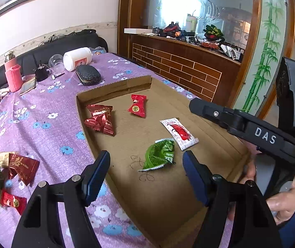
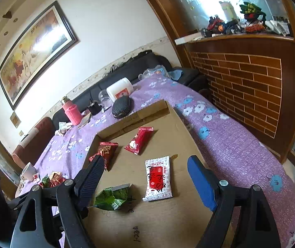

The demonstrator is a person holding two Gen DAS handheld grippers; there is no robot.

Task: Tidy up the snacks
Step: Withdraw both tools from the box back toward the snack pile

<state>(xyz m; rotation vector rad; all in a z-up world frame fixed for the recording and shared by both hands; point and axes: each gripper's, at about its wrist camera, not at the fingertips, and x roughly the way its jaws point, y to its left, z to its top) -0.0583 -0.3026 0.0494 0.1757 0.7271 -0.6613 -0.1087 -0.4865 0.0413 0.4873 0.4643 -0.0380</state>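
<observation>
A flat cardboard box (image 1: 188,186) (image 2: 168,223) lies on the purple flowered tablecloth. Inside it lie a green snack packet (image 1: 160,155) (image 2: 111,197), a white-and-red packet (image 1: 178,133) (image 2: 157,178), a bright red packet (image 1: 137,105) (image 2: 140,139) and dark red packets (image 1: 101,118) (image 2: 106,152). My left gripper (image 1: 146,175) hovers open over the box, the green packet just beyond its fingertips, nothing held. My right gripper (image 2: 145,183) (image 1: 197,106) is open above the white-and-red packet, not touching it. A pile of loose snacks (image 1: 4,177) (image 2: 52,179) lies on the cloth left of the box.
At the table's far end stand a pink wrapped bottle (image 1: 13,72) (image 2: 71,111), a tipped white jar (image 1: 77,59) (image 2: 119,90), a clear cup (image 1: 55,63) and a black case (image 1: 88,74) (image 2: 122,105). A white mug (image 2: 28,171) sits at the left. A brick-patterned wooden counter (image 1: 178,68) borders the right.
</observation>
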